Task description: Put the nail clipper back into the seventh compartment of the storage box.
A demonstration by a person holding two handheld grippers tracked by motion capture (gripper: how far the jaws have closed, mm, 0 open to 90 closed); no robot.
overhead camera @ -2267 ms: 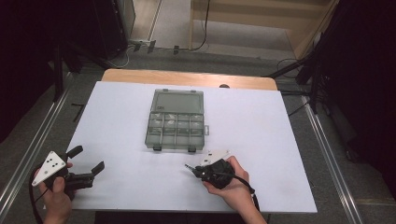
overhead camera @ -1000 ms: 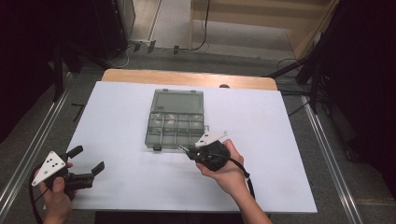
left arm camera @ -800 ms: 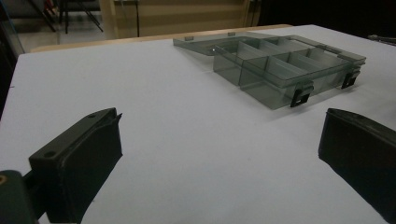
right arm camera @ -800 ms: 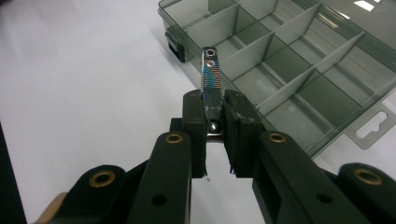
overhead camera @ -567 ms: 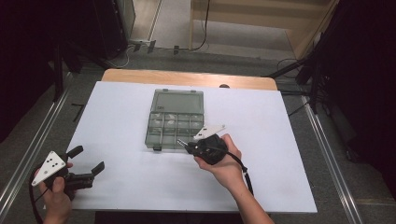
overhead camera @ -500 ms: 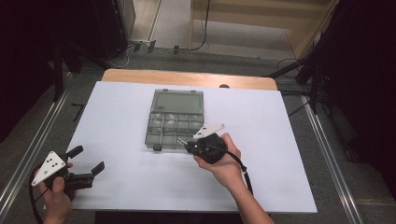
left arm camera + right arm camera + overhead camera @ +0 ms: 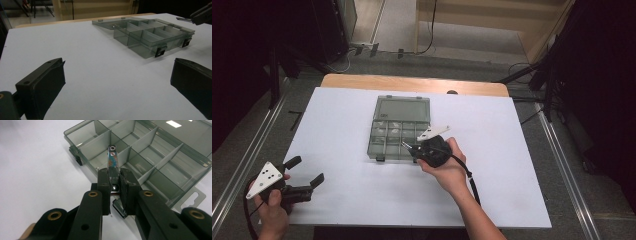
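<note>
A clear grey compartment box [image 7: 384,148] lies open in the middle of the white table, its lid folded flat behind it. My right gripper [image 7: 409,148] hovers at the box's front right corner, shut on a small metal nail clipper [image 7: 405,145]. In the right gripper view, the nail clipper [image 7: 112,157] sticks out past the right gripper [image 7: 113,176] over the front compartments of the box [image 7: 160,160]. At the table's front left corner my left gripper [image 7: 307,171] rests open and holds nothing. In its own view, the left gripper [image 7: 118,62] faces the box [image 7: 150,37] across bare table.
The white table [image 7: 337,125] has free room on all sides of the box. A wooden strip [image 7: 412,82] runs along its far edge and metal rails [image 7: 247,160] line both sides. Some compartments hold small pale items [image 7: 395,131].
My right gripper has carried the nail clipper from the table's front up and left to the box's front right corner. The left gripper has stayed put.
</note>
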